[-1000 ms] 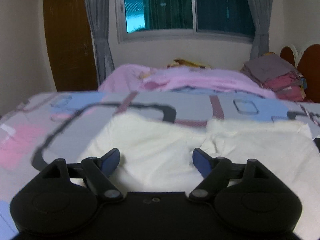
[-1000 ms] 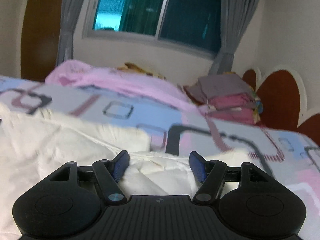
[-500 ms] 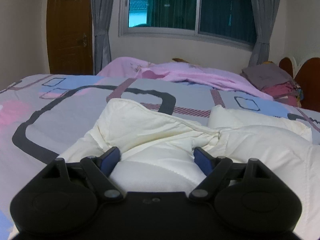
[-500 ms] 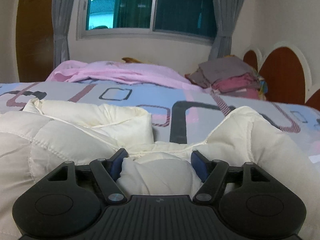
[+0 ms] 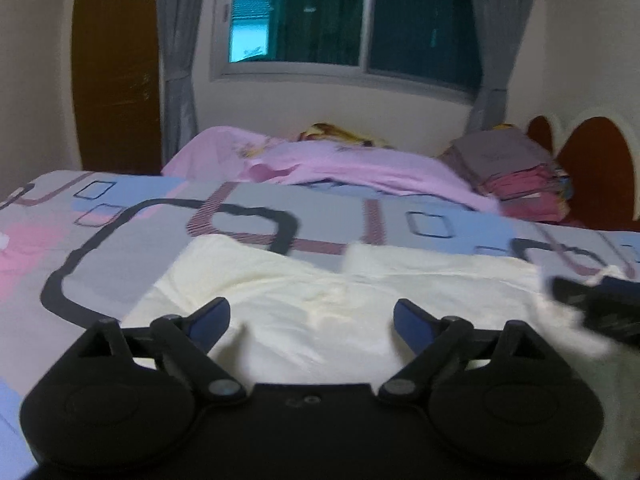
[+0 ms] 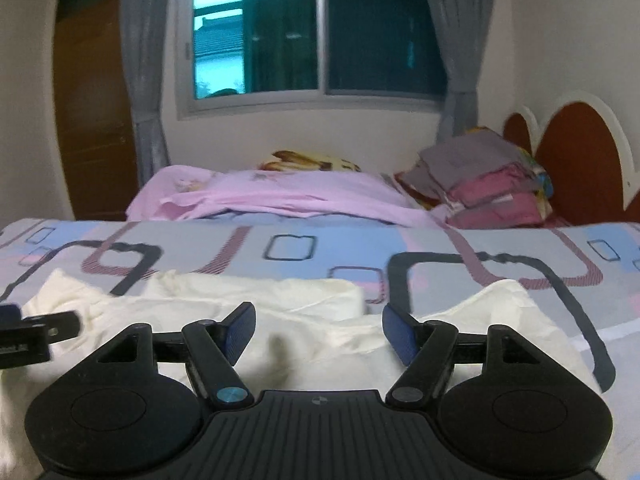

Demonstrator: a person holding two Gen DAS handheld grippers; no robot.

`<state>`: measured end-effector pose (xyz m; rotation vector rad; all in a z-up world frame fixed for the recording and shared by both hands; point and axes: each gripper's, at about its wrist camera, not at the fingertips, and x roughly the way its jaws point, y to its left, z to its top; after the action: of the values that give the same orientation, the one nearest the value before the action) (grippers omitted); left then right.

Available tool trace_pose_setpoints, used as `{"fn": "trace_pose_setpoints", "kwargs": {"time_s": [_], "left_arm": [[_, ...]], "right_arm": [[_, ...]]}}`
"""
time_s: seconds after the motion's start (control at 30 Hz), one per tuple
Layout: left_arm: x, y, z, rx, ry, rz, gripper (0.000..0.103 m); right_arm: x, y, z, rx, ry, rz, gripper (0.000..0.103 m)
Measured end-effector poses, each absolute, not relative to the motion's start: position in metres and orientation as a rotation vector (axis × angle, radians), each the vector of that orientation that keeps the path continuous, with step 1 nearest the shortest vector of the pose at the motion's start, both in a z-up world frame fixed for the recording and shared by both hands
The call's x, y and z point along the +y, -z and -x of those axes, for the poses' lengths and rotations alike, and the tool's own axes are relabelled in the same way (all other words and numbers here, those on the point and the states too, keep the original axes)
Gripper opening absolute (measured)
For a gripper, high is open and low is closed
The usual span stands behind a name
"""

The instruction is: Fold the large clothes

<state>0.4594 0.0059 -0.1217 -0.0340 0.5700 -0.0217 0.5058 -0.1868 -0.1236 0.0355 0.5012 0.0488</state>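
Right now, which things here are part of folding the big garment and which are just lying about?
For the job: cream padded garment, left gripper, right gripper.

Lying about: pink sheet, stack of folded clothes, patterned bedspread.

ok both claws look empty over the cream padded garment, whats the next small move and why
Probably bring both down to the garment's near edge and pinch it. The left claw, whose jaws have just been opening, and the right claw stand open above the cream padded garment, which lies rumpled on the patterned bedspread.
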Motion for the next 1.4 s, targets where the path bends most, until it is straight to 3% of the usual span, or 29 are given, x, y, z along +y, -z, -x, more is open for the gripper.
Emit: {"fn": "trace_pose_setpoints", "kwargs": {"time_s": [0.47, 0.97, 1.1, 1.4], "left_arm": [[-0.015, 0.179, -0.473, 0.634, 0.010, -0.063, 0.092], [-0.004, 0.132, -0.444, 0.687, 0.046, -0.061, 0.093], [0.008, 0.123, -0.428, 0.693, 0.047, -0.031, 0.095], [0.048, 0.133, -0.401, 0.766, -0.014, -0.005, 0.095]], "right_arm": [[-0.183, 0.196, -0.530, 0.582, 0.040, 0.037, 0.069], [-0.218, 0.122, -0.465, 0.603, -0.013, -0.045, 0.070], [-0.232, 0.113, -0.432, 0.603, 0.016, -0.068, 0.087], [-0.273, 0.132, -0.385, 0.666, 0.142, -0.093, 0.087]]}}
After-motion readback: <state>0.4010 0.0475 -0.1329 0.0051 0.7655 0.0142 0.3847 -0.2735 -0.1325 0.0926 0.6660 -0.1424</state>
